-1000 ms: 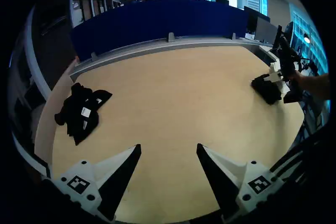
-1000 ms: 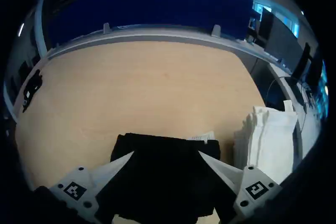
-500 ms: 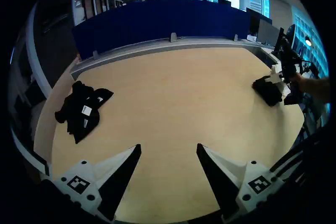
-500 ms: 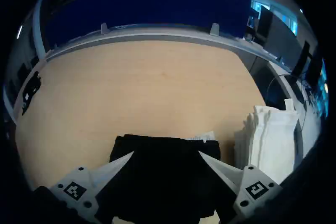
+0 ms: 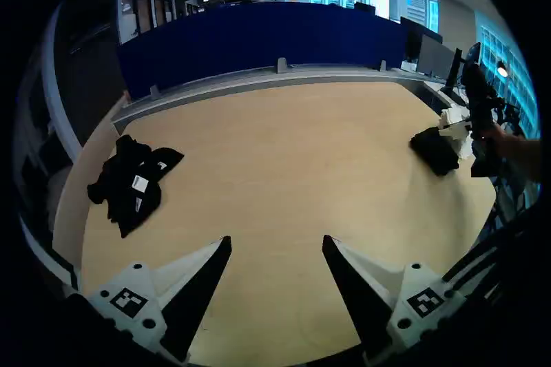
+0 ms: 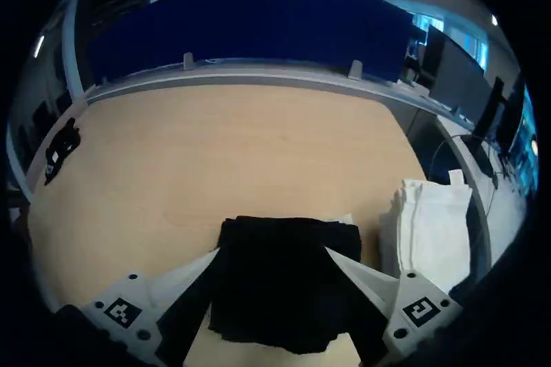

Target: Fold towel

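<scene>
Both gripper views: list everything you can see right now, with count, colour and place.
Table: one, light wood, under everything.
Folded towel: one, black, near the table's right edge, between the right gripper's fingers.
Crumpled cloth pile: one, black with white tags, far left side of the table.
Towel stack: one, white, at the table edge beside the folded towel.
Partition: one, dark blue, along the table's far edge.
Monitors: at least two, dark, beyond the table's right end.
Left gripper: one, white with black fingers, open over bare table.
Right gripper: one, same colours, fingers spread either side of the folded towel.
Forearm: one, bare, holding the right gripper.
</scene>
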Available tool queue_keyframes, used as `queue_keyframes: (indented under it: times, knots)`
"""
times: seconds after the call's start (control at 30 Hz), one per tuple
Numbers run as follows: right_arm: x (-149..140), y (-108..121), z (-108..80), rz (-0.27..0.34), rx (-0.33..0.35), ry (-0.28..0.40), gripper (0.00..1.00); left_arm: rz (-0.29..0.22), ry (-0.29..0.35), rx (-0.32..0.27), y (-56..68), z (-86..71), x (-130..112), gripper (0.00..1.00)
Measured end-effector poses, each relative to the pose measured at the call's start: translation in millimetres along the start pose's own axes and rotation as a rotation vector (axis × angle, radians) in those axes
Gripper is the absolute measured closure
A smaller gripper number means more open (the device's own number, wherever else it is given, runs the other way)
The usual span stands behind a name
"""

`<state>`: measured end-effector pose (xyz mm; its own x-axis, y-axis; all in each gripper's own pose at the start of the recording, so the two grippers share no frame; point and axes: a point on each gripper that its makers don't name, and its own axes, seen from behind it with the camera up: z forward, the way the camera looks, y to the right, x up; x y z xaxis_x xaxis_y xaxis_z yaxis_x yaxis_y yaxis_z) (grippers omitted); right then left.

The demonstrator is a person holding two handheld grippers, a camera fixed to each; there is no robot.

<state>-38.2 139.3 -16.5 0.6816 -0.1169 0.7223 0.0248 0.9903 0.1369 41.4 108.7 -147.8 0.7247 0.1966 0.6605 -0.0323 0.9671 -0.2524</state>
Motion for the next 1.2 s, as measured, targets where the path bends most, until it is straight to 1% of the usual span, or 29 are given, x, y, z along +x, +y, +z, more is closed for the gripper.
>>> queue_keyframes:
  times: [0.3, 0.6, 0.7, 0.8, 1.0, 1.2]
  knots:
    - [-3, -21, -31.2, 0.006, 0.008, 0.033, 0.01, -0.010, 0.025, -0.013, -2.6, -6.7, -2, 0.02]
    - [-9, -34, -56.6, 0.009, -0.013, 0.046, 0.01, -0.023, 0.046, -0.018, -8.9, -10.6, -4, 0.02]
    - [-1, -40, -68.0, 0.018, -0.026, 0.087, 0.01, -0.025, 0.057, -0.019, -11.6, -10.9, -3, 0.02]
    - [16, -47, -81.5, 0.031, -0.042, 0.168, 0.01, -0.026, 0.072, -0.014, -15.5, -10.7, 1, 0.02]
    - [61, -56, -116.5, 0.072, -0.084, 0.390, 0.01, -0.023, 0.101, -0.011, -22.2, -7.9, 12, 0.02]
    - [96, -60, -150.5, 0.125, -0.140, 0.573, 0.00, -0.030, 0.135, -0.006, -28.6, -4.0, 28, 0.02]
